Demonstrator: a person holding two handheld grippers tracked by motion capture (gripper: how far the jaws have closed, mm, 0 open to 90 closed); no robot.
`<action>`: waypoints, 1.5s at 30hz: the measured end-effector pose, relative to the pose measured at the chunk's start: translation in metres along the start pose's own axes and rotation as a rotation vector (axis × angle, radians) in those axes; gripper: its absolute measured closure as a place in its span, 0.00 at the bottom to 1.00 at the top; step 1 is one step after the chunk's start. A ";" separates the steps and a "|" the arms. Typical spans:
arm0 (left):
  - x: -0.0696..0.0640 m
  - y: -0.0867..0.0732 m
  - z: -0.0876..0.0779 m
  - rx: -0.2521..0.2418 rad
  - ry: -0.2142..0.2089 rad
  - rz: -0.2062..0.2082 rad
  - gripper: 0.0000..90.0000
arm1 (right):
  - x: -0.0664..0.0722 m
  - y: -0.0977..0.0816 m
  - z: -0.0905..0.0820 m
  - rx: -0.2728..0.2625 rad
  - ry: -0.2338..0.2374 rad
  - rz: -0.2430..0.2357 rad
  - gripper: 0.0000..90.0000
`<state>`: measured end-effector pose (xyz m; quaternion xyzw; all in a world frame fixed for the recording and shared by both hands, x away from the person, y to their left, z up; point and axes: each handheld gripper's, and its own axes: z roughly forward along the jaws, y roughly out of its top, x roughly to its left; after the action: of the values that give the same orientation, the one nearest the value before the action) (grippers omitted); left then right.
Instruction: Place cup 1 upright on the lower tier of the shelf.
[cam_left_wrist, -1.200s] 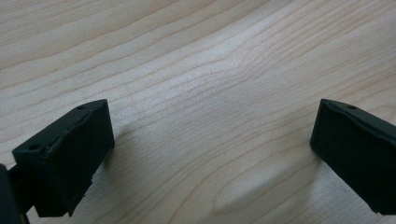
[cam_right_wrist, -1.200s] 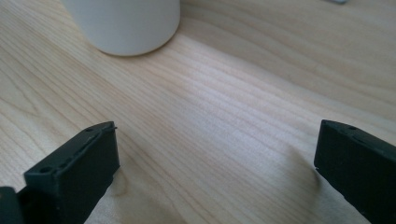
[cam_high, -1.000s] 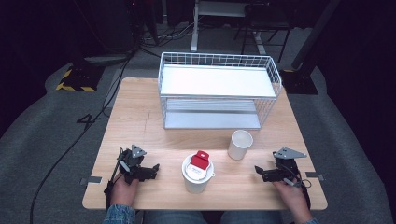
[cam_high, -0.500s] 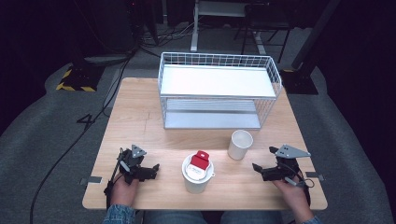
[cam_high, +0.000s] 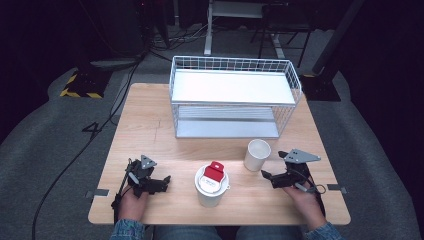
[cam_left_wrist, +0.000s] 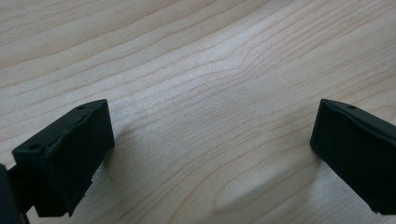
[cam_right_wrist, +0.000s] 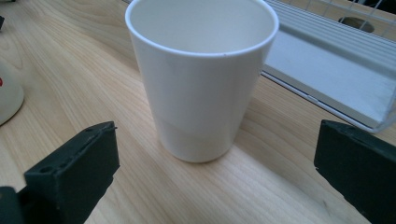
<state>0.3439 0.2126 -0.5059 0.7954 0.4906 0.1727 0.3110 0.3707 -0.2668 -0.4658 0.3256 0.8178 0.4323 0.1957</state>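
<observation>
From above, the right gripper (cam_high: 266, 176) sits just beside the plain white plastic cup (cam_high: 257, 154), upright on the pale wooden table (cam_high: 150, 125). Its own view shows jaws wide, the cup (cam_right_wrist: 201, 79) between but untouched. The left gripper (cam_left_wrist: 210, 149) gapes over bare wood.

Light wooden bench (cam_high: 150, 125) with three things standing on it.

A white paper cup (cam_high: 257, 154) stands upright and empty just ahead of the right hand-held gripper (cam_high: 270, 178), between its wide-apart jaws in the right gripper view. A white lidded tub with a red tag on top (cam_high: 211, 184) sits between the right hand-held gripper and the left hand-held gripper (cam_high: 161, 182), touching neither. A white wire rack with two shelves (cam_high: 234, 97) stands beyond both, well apart from them, at the bench's far edge.
</observation>
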 end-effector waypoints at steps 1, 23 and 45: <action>0.000 0.000 0.000 0.000 0.000 0.000 0.00 | 0.000 0.001 0.002 0.000 0.004 0.000 0.00; 0.000 0.000 0.000 -0.001 0.000 -0.002 0.00 | 0.004 -0.004 0.054 -0.050 0.024 0.026 0.10; 0.000 0.000 0.000 0.000 0.000 -0.001 0.00 | 0.006 -0.005 0.052 -0.040 0.024 -0.010 0.26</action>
<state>0.3438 0.2125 -0.5060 0.7950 0.4911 0.1727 0.3112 0.3957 -0.2340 -0.4989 0.3121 0.8130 0.4515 0.1945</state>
